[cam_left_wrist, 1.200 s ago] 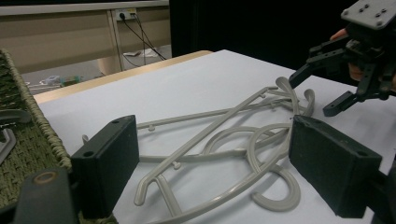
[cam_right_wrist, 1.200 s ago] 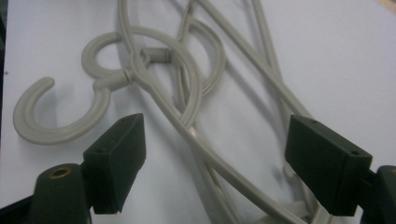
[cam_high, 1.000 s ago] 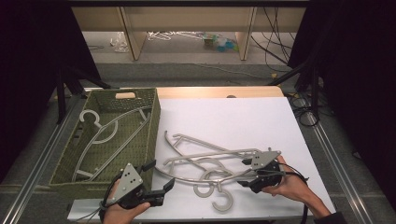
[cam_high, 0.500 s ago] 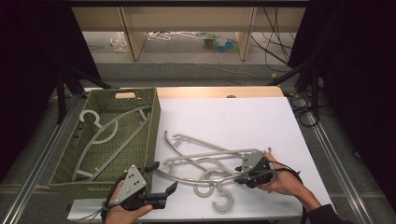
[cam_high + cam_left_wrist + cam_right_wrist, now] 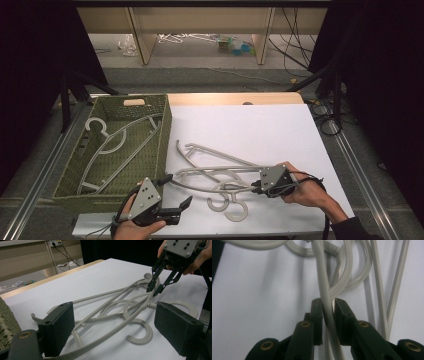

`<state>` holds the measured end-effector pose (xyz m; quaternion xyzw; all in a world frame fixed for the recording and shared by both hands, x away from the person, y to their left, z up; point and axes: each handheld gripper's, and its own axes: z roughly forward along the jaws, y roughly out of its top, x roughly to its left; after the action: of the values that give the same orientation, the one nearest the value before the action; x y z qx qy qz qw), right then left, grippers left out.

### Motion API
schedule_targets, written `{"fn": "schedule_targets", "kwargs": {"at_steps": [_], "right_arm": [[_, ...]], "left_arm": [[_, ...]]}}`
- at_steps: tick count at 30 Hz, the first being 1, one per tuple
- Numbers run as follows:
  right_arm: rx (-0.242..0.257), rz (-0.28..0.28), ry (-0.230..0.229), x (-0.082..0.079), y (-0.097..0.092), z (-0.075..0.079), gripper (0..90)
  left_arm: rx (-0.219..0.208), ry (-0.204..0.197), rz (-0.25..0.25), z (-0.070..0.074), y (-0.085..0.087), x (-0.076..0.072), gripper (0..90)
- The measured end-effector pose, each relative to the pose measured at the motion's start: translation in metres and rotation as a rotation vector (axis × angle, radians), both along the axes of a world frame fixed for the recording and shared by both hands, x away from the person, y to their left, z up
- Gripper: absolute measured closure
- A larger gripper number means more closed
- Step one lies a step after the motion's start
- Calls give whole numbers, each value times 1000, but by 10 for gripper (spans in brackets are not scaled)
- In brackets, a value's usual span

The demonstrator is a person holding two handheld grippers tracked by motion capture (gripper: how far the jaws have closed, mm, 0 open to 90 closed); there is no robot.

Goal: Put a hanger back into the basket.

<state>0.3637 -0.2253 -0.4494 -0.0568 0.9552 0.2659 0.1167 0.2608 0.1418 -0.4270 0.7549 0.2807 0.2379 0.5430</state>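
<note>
White bench [image 5: 240,125] w/ open room across its far half. Far left, green woven basket [image 5: 165,135] holds 2 hangers [image 5: 107,145]. Left tongs [image 5: 172,192] near front edge, spread wide, gripping nothing. Mid-front: tangle of approx 3 grey hangers [image 5: 210,172]. Right tongs [image 5: 253,187] clenched on one hanger's rod [image 5: 325,305].

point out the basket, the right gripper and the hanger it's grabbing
basket [image 5: 165,131], high view, on its right wall
right gripper [image 5: 154,289], left gripper view, between its tips
hanger [image 5: 323,287], right gripper view, on the arm just above the jaws
</note>
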Motion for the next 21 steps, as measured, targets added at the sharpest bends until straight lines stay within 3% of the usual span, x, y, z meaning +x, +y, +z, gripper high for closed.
{"fn": "schedule_targets", "kwargs": {"at_steps": [2,6,8,10,15,18,21], "right_arm": [[1,32,6,-2,-1,5,797],[0,37,16,-3,-2,7,799],[12,35,-5,-4,-3,8,800],[1,49,6,-4,-3,9,800],[8,59,-4,-5,-6,19,801],[21,58,0,-6,-8,22,804],[31,56,-8,-7,-11,27,808]], "left_arm": [[29,-8,-7,-1,-4,0,174],[98,-8,-8,-3,-15,2,192],[176,-18,-34,-5,-28,3,224],[194,-19,-46,-6,-33,3,250],[317,1,-108,-19,-60,12,294],[323,4,-116,-22,-67,17,318],[359,-5,-132,-24,-74,24,346]]}}
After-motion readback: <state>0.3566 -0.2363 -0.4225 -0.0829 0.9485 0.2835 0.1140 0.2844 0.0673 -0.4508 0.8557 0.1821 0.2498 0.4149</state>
